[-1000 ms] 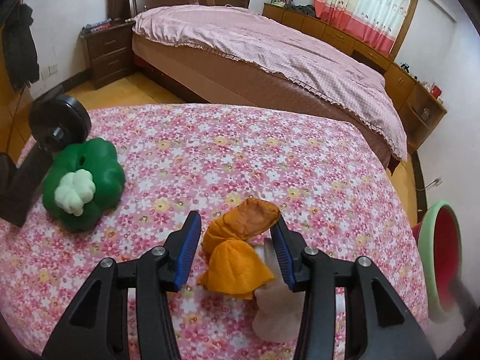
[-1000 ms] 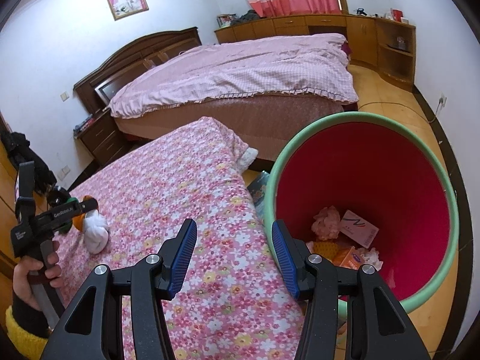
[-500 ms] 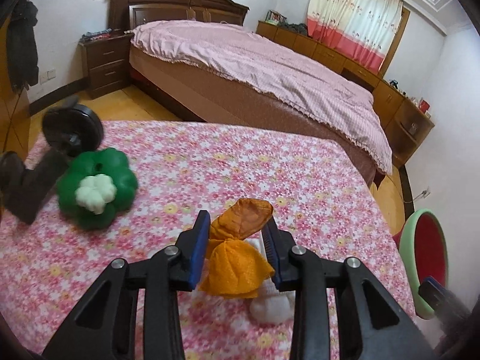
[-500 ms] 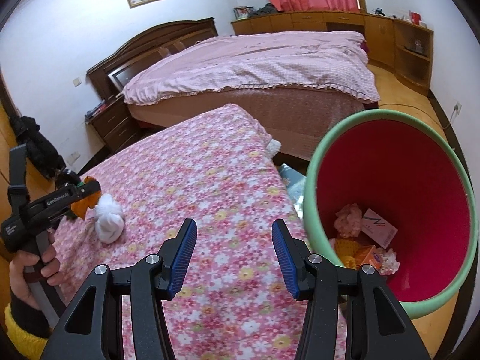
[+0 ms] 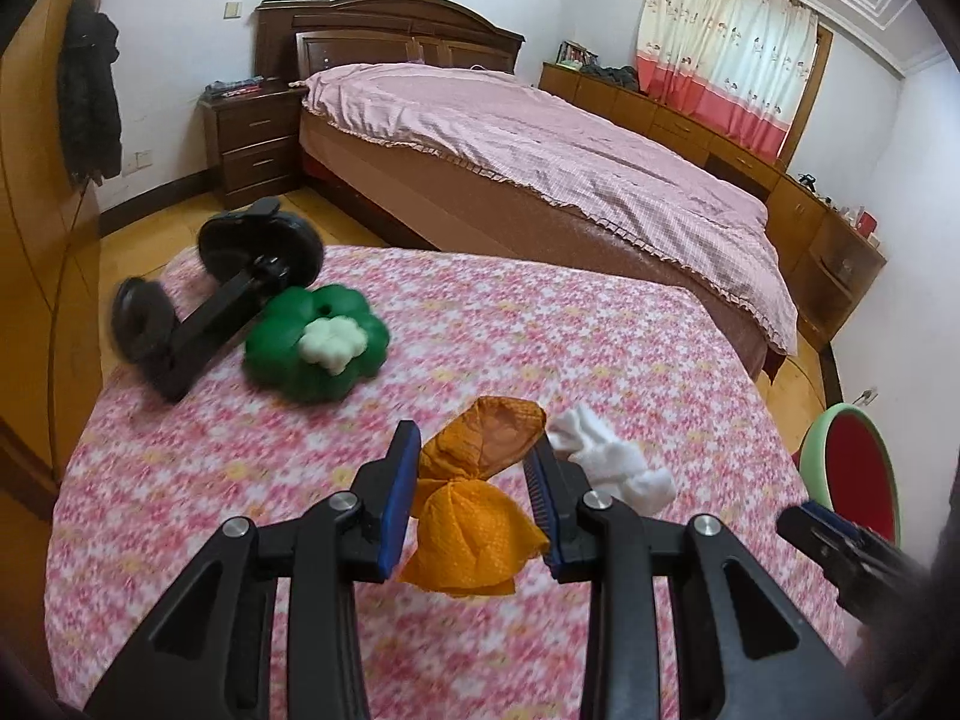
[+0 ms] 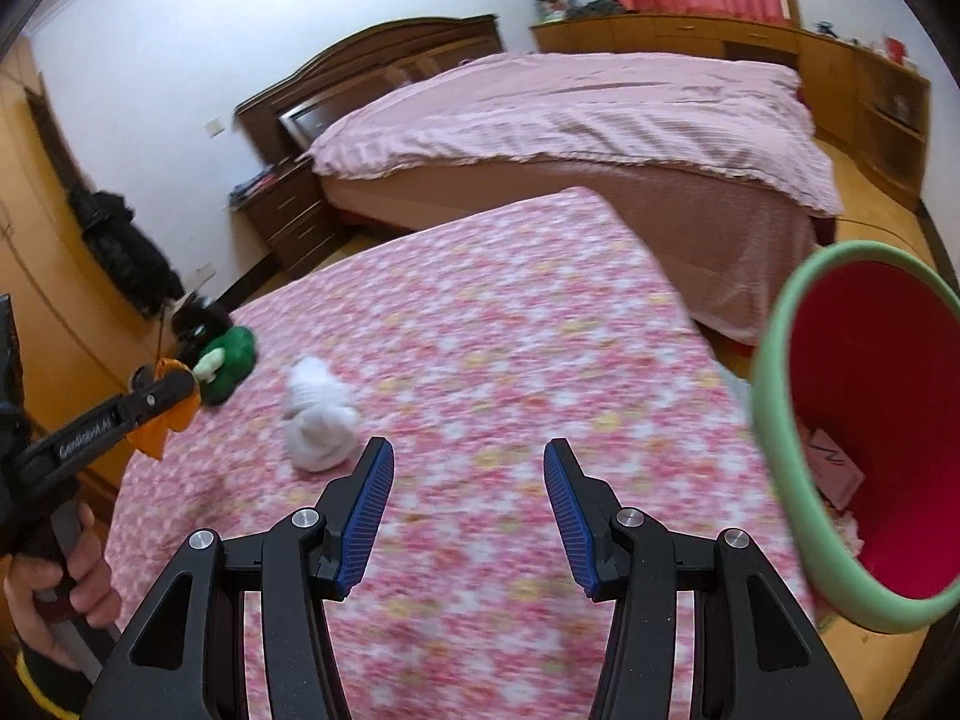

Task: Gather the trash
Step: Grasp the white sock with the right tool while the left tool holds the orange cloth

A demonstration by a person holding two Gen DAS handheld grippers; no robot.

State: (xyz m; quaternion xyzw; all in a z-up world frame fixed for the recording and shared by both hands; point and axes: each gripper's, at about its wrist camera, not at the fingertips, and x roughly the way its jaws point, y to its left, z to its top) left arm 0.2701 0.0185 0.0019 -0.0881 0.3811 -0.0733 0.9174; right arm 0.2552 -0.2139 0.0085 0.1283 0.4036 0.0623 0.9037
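Note:
A crumpled orange wrapper (image 5: 474, 516) hangs clear of the pink flowered tablecloth (image 5: 540, 348), pinched between the blue pads of my left gripper (image 5: 474, 492). In the right wrist view that left gripper (image 6: 180, 384) is at the far left in a hand, the orange wrapper (image 6: 159, 432) dangling under it. A white crumpled tissue (image 5: 606, 462) lies on the cloth just right of the left gripper. My right gripper (image 6: 468, 516) is open and empty above the cloth, with the white tissue (image 6: 318, 414) ahead and to its left. The green-rimmed red bin (image 6: 774, 420) holds several scraps.
A green flower-shaped toy (image 5: 318, 342) with a white centre and a black dumbbell-like object (image 5: 228, 300) sit at the table's far left. The bin (image 5: 816, 450) stands off the table's right edge. A bed (image 5: 540, 162) with a pink cover lies beyond.
My left gripper closed on the orange wrapper and raised it off the cloth, leaving the white tissue lying. My right gripper swung left, from the bin toward the table's middle.

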